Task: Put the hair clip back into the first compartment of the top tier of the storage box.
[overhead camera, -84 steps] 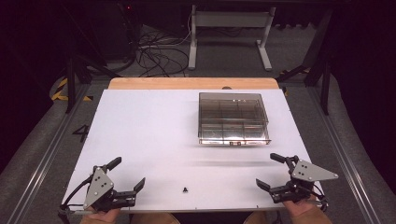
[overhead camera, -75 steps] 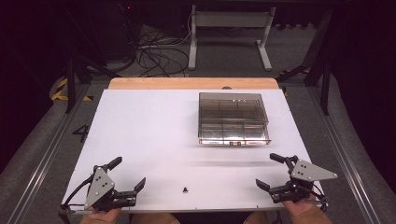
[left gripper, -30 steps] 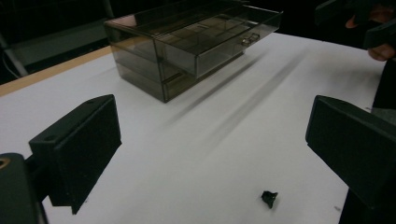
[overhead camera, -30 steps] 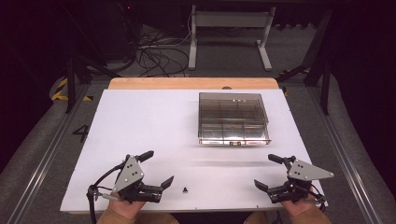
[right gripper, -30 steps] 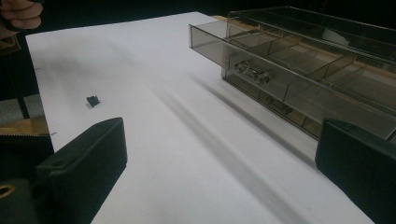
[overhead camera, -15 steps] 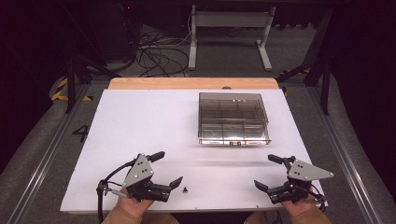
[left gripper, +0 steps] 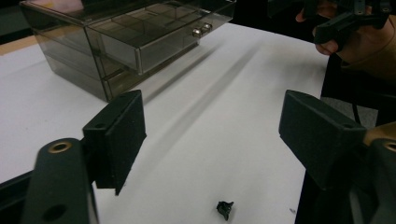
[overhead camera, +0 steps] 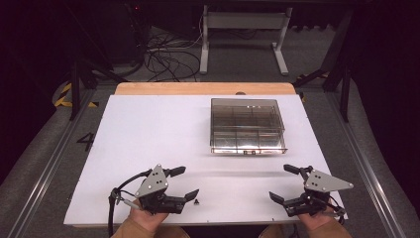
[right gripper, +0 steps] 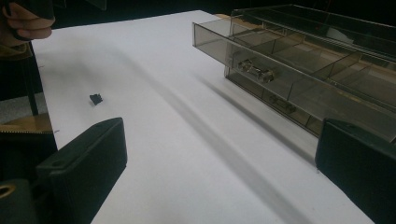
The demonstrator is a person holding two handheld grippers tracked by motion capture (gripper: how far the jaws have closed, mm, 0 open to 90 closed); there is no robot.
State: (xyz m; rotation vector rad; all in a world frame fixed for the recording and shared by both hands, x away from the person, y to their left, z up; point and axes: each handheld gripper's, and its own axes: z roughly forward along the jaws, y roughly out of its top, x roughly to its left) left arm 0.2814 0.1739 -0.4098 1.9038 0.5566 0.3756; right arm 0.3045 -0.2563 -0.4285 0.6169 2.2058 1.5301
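Counter: white board lying under everything.
Drawer box: clear smoky plastic, sitting at 1 o'clock, its top drawer standing slightly pulled out.
My left claw: hovering at 7 o'clock, jaws gaping wide, holding nothing.
My right claw: resting at 5 o'clock, jaws spread, empty.
Small black piece: lying near the counter's front edge at 6 o'clock, just beside my left claw.

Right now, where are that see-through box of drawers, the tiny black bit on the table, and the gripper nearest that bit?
drawer box (overhead camera: 247, 126), high view, its clear top.
small black piece (left gripper: 225, 208), left gripper view, its middle.
left gripper (overhead camera: 184, 183), high view, midway between its open jaws.
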